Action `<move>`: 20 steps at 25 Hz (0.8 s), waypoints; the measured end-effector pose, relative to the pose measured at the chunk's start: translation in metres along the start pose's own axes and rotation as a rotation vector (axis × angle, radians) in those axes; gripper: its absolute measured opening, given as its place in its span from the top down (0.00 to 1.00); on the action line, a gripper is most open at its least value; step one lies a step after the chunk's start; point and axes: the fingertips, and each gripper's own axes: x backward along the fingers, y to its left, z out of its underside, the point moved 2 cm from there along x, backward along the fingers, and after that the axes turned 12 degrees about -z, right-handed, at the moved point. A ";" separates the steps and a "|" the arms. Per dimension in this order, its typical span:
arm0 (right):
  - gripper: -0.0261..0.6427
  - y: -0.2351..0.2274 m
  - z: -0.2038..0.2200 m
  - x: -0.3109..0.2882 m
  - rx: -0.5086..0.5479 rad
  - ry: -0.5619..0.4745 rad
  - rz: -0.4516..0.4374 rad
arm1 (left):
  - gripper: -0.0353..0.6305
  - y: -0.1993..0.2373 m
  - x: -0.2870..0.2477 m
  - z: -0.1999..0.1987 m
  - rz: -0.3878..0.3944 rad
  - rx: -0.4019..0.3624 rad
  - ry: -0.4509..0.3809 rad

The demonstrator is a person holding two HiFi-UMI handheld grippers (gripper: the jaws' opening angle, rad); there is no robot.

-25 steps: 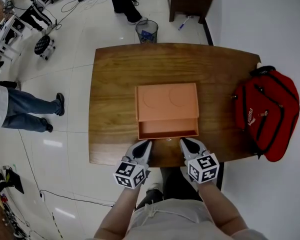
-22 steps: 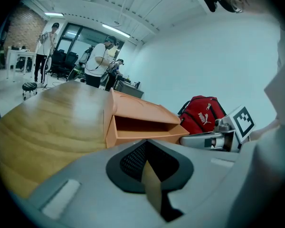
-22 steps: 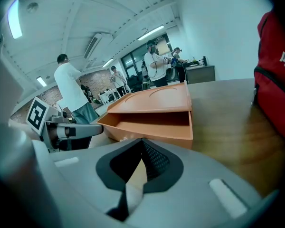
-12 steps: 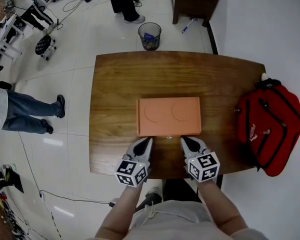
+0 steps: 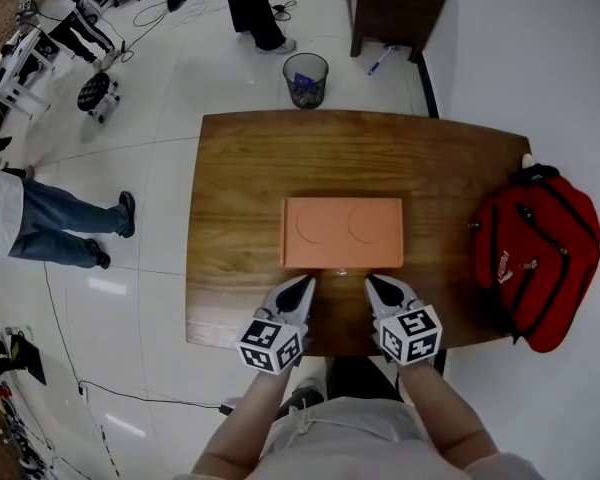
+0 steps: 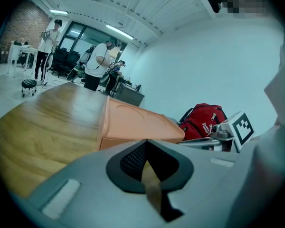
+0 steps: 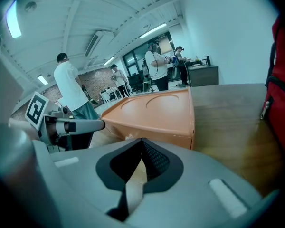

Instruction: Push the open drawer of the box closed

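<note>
the orange box (image 5: 343, 232) sits on the wooden table (image 5: 238, 168), about midway between the left and right edges and closer to the near edge than the far one. its drawer (image 7: 161, 135) is pushed fully in, the front flush with the box's near face. the left gripper (image 5: 303, 284) and the right gripper (image 5: 374, 283) rest over the near edge, side by side and pointing at that near face, the left toward the box's left part, the right toward its right part. their tips lie just beside the drawer front; contact cannot be told. each gripper's fingers are drawn together to a point with nothing between them. a red backpack (image 5: 535, 253) lies at the table's right edge, well apart from the box. a waste bin (image 5: 305, 78) stands on the floor beyond the far edge.
</note>
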 end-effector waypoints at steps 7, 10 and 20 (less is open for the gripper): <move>0.95 0.061 -0.039 0.036 0.160 -0.128 0.006 | 0.94 -0.028 0.065 -0.037 0.019 -0.108 -0.131; 0.95 0.097 -0.043 0.064 0.221 -0.179 0.035 | 0.94 -0.042 0.114 -0.052 0.030 -0.123 -0.199; 0.95 0.227 -0.021 0.154 0.418 -0.330 0.105 | 0.94 -0.087 0.260 -0.034 0.101 -0.316 -0.375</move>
